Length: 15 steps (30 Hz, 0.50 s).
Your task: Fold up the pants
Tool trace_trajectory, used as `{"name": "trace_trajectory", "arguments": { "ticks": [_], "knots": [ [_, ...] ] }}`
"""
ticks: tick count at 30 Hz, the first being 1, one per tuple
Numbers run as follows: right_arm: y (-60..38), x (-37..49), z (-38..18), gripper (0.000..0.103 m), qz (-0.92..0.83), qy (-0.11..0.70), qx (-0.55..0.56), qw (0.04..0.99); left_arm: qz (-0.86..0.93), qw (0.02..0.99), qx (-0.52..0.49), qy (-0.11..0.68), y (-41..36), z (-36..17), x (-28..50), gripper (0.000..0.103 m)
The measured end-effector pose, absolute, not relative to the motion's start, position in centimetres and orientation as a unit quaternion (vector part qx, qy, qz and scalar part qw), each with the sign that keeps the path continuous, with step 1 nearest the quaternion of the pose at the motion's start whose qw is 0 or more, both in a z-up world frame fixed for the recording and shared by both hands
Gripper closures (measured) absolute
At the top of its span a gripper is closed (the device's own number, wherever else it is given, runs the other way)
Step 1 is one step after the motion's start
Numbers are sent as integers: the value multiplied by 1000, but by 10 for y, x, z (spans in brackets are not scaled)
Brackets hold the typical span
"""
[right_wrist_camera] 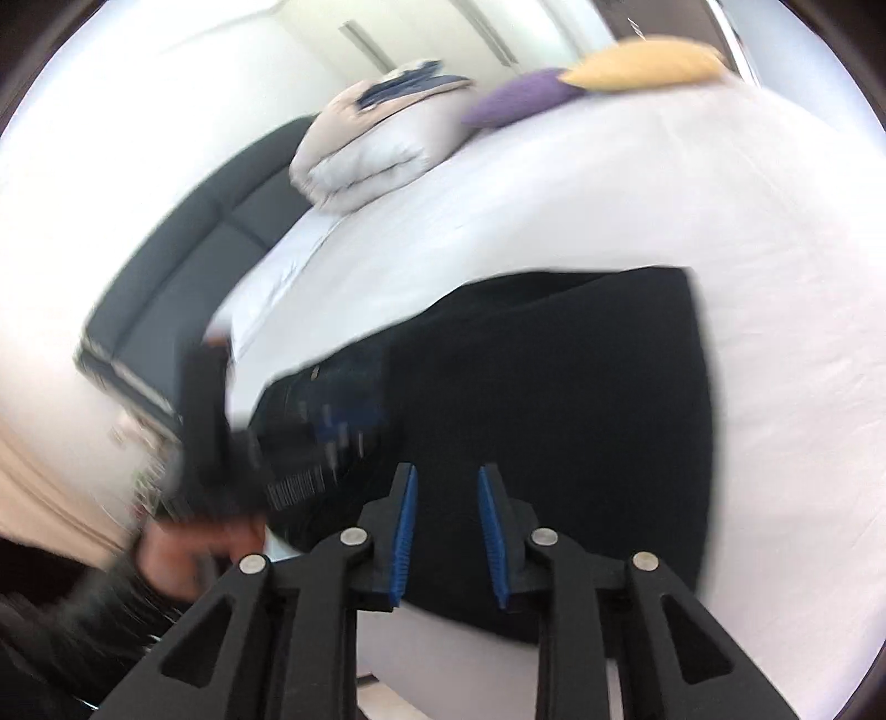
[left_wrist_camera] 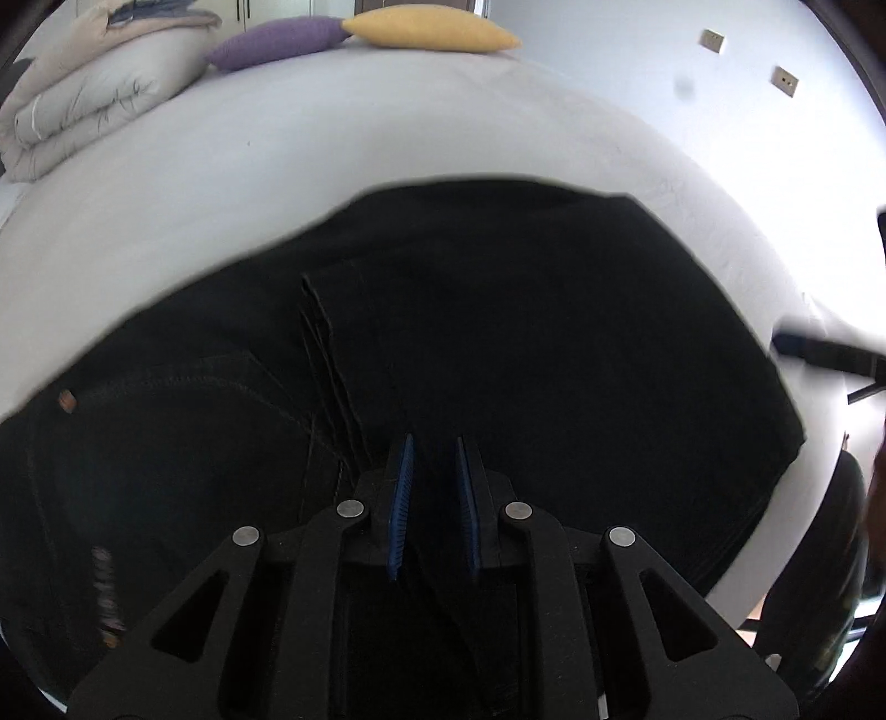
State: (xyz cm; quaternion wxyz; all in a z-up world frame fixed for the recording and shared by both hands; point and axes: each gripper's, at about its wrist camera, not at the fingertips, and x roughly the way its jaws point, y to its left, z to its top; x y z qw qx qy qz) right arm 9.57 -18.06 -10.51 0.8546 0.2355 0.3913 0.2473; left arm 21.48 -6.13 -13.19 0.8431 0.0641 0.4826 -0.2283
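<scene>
The black pants [left_wrist_camera: 526,343] lie on the white bed [left_wrist_camera: 332,155] as a compact dark block, directly ahead of and beneath both claws, already doubled over at least once: in the left wrist view a hemmed leg end lies across the seat part, with a stitched back pocket and a small rivet showing off to the left of the claw's fingers. Judging by this, the early folds are done, and what seems to be left is one more fold or simply squaring and smoothing the bundle; how many layers there are cannot be told. The left gripper [left_wrist_camera: 434,459] hangs low over the cloth with its blue pads a narrow gap apart, and dark fabric seems to run up between them, but whether it is pinched or only lies behind cannot be told. The right gripper [right_wrist_camera: 447,487] is released, its pads apart with nothing between them, poised above the near edge of the pants; the view is blurred. Beyond the claws, at the far side of the bed, lie a folded quilt [left_wrist_camera: 94,94], a purple cushion [left_wrist_camera: 277,41] and a yellow cushion [left_wrist_camera: 432,27].
</scene>
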Motion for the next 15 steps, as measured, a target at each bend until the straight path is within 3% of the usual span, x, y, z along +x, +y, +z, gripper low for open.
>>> {"name": "trace_trajectory", "arguments": {
  "ticks": [11,14,15],
  "knots": [
    [-246,206,-167,79,226,443,357,791,-223,852,65,469,-48,-139,203,88],
    [-265,214,-189,93,223,464,365,776,-232,848,46,474,-46,-145,211,88],
    [-268,212,-195,93,230,465,370,771,-233,847,41,475,-43,-146,213,88]
  ]
}}
